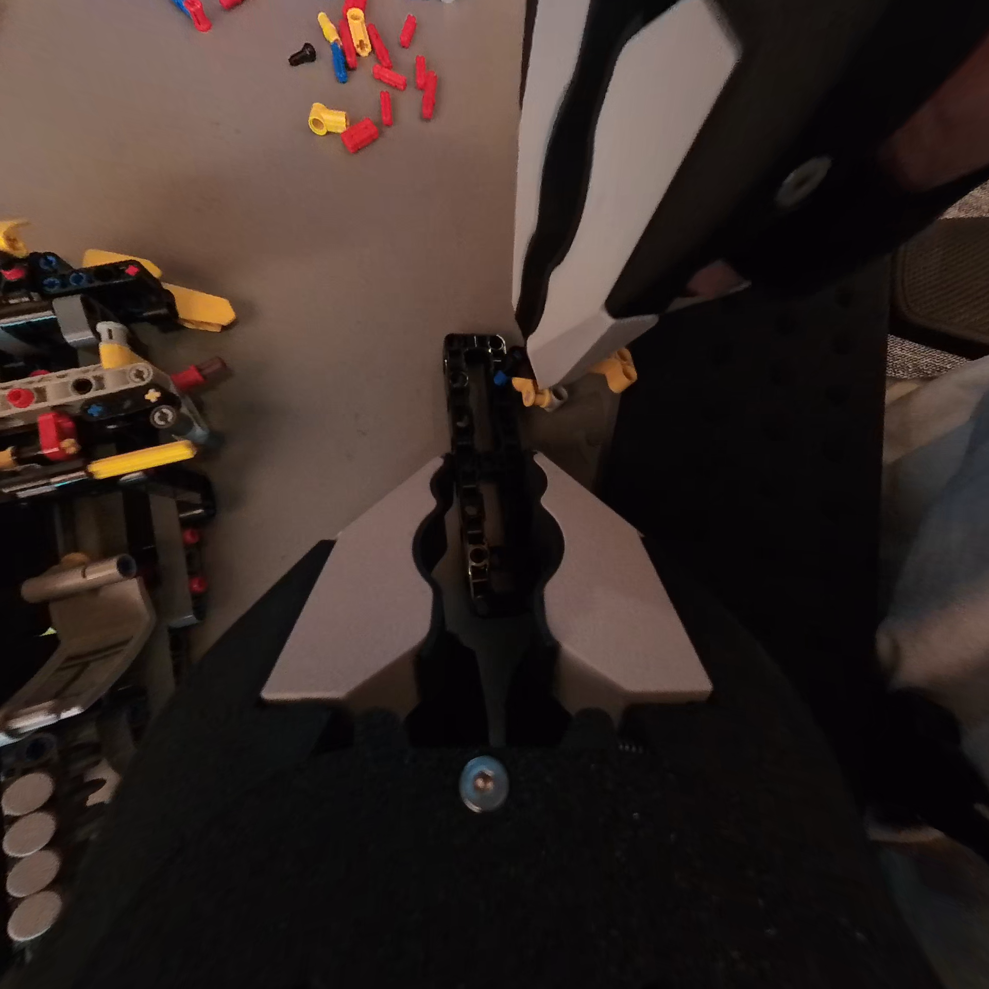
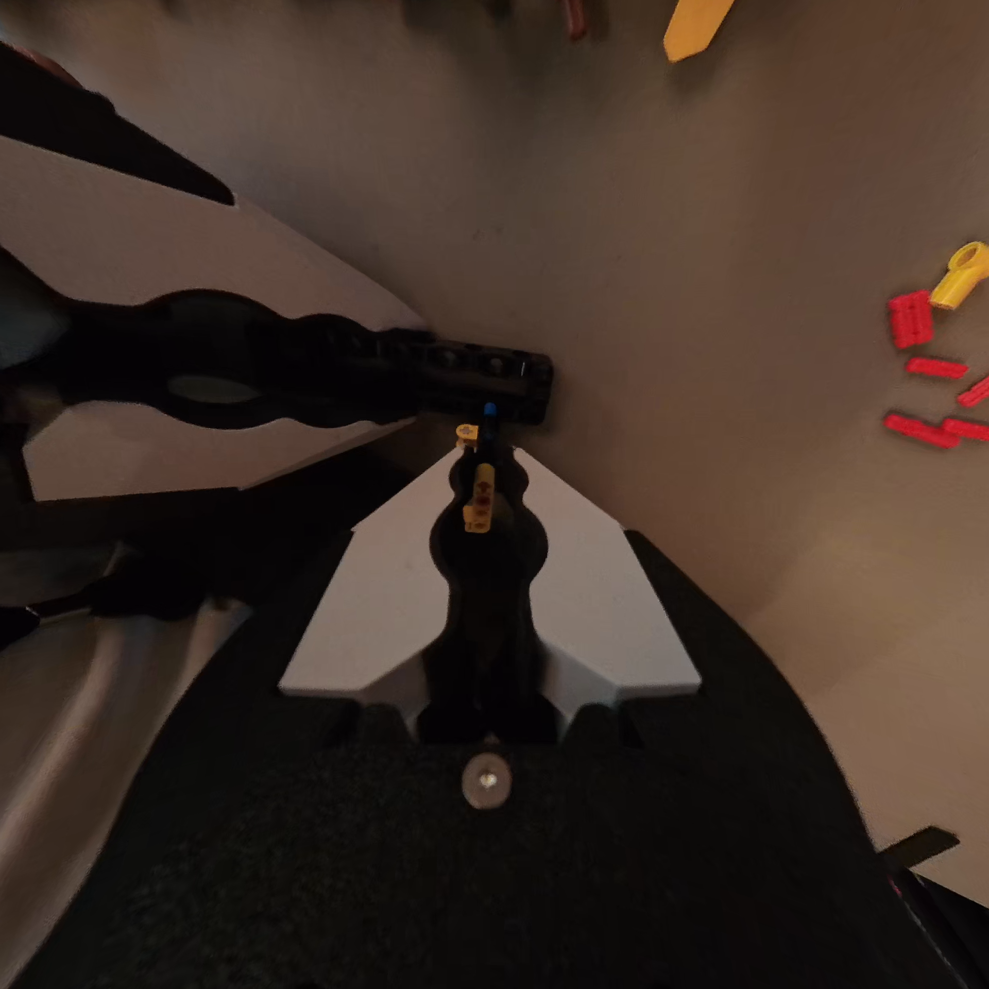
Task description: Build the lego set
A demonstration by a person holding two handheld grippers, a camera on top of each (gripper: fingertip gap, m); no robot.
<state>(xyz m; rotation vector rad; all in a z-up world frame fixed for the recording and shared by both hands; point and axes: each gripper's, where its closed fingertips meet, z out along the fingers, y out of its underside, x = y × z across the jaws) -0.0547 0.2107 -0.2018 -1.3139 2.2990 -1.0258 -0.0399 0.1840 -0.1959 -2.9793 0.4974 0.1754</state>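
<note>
Left gripper: low middle of the left wrist view, jaws squeezed tight on the black frame piece.
Black frame piece: long, with holes, sticking up past the white fingers toward the middle of the frame. In the right wrist view, poking in from the left side to the middle.
Right gripper: low middle of the right wrist view, jaws pinched on the small yellow piece. In the left wrist view, coming down from the upper right.
Small yellow piece: held upright between the right fingers, with a blue pin at its top.
Blue pin: touching or just at the side of the black frame piece. Cannot tell if pushed in yet.
Step in hand: most likely joining the small yellow piece to the black frame piece by the blue pin.
Half-built model: left edge of the left wrist view, black, yellow and grey, resting on the table.
Loose pieces: red, yellow and blue bits at the top of the left wrist view, well apart from both grippers.
Could go wrong, miss: pin not lined up with a hole, so just bumping the side.
Could go wrong, twist: small yellow piece only held by a thin pinch, so a hard push may turn it or pop it out.
Could go wrong, slip: black frame piece may slide back between the left fingers if pushed from the side.
Could go wrong, lost bit: a dropped piece may roll off among the loose pieces.
</note>
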